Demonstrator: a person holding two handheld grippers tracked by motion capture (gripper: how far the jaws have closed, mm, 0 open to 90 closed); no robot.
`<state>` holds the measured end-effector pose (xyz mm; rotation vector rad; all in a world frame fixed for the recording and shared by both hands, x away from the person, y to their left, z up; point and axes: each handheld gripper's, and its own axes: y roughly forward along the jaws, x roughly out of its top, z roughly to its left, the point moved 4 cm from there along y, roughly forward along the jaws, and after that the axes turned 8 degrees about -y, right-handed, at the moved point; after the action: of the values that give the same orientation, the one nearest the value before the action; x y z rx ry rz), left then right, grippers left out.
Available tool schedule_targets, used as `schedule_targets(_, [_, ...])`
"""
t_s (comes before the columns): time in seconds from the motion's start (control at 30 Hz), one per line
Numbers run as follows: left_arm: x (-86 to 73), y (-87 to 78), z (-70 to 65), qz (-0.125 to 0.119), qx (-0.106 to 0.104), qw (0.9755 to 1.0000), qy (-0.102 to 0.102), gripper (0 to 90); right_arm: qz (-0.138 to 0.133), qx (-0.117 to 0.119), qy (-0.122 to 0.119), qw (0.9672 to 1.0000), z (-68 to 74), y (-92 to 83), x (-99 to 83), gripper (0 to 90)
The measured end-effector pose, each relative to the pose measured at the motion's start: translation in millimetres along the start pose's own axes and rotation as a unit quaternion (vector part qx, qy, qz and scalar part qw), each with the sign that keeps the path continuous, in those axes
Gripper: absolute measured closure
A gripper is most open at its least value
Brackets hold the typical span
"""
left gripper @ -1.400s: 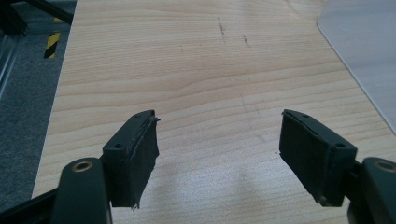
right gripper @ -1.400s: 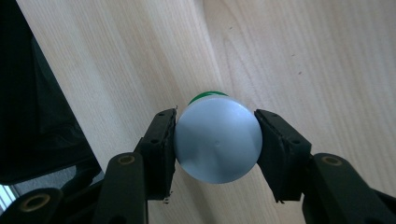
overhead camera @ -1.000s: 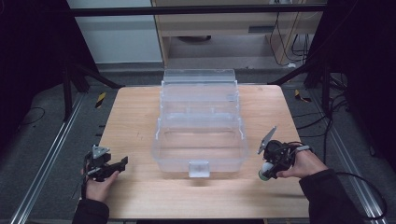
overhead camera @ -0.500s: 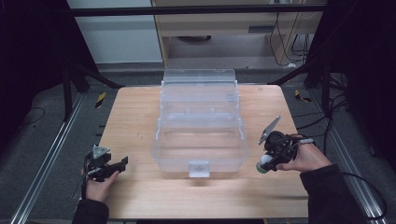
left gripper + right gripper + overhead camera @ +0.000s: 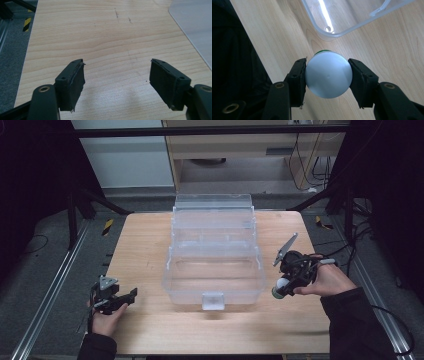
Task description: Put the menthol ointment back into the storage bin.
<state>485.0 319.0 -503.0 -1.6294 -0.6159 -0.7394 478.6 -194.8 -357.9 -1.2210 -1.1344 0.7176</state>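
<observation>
We see a round white-capped object (image 5: 328, 76) pinched between the right gripper (image 5: 327, 75) fingers; its green body is mostly hidden. Just beyond lies the clear plastic box (image 5: 215, 252). The left gripper (image 5: 117, 80) fingers spread over bare wooden table (image 5: 105, 37); grey floor surrounds.

- The can (image 5: 328, 74) shows its round grey end; the body behind is hidden, bar a green sliver.
- The clear box (image 5: 352, 15) is cut off by the right gripper view's top edge.
</observation>
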Motion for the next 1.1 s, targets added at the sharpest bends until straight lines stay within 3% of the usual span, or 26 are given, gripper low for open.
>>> schedule_targets(0.67, [-0.1,0.6,0.5,0.001,0.000,1.0000,-0.002,27.7,-0.011,0.001,-0.008,0.9999,-14.8,-16.9,42.4,50.3])
schedule_targets(1.1, [0.0,0.8,1.4,0.001,0.000,1.0000,-0.002,27.8,-0.025,0.001,-0.024,0.9994,-23.2,-7.8,71.9,50.3])
